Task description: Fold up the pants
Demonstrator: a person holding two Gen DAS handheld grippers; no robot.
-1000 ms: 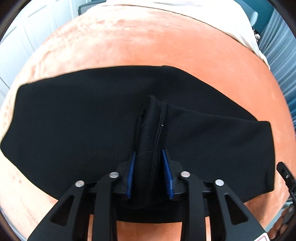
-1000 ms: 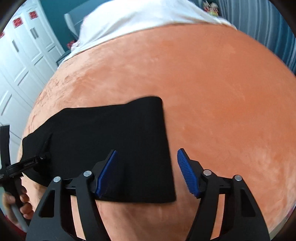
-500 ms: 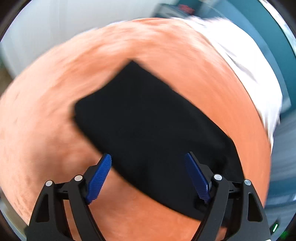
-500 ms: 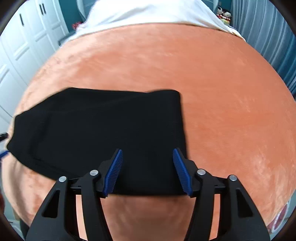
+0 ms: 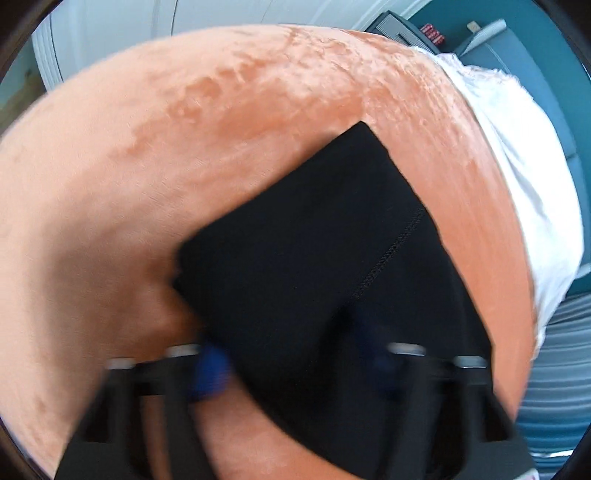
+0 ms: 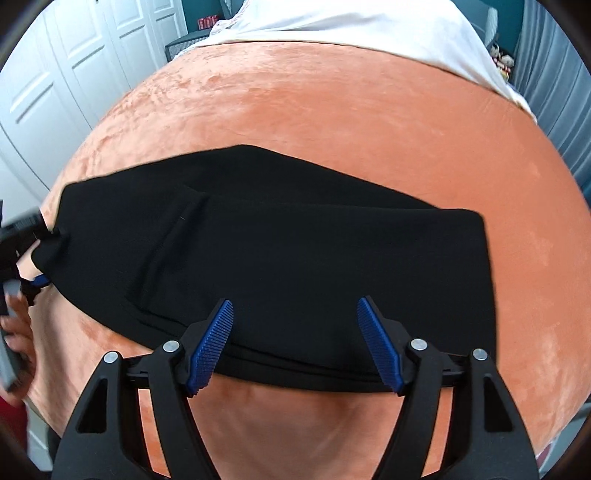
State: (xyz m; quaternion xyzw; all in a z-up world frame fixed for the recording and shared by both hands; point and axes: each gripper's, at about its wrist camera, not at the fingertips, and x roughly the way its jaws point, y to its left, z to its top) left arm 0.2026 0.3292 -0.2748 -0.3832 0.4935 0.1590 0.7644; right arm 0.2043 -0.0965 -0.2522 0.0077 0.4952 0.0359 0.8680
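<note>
Two grippers work the black pants (image 6: 295, 258) lying folded on the orange blanket (image 6: 369, 122). Left gripper (image 5: 291, 369) is closing over their left end, blurred; right gripper (image 6: 295, 339) widens, straddling the near edge.

A bedroom in a home — the evidence is all soft furnishing. A plush orange blanket (image 6: 332, 110) covers a bed, with a white sheet (image 6: 351, 26) showing at its far end. White panelled wardrobe doors (image 6: 55, 74) line one side, and teal-painted walls (image 5: 546, 48) sit behind them. Pale blue-grey curtains (image 6: 554, 85) hang in folds on the other side, and small trinkets (image 6: 500, 61) — too tiny to identify — sit near them.
</note>
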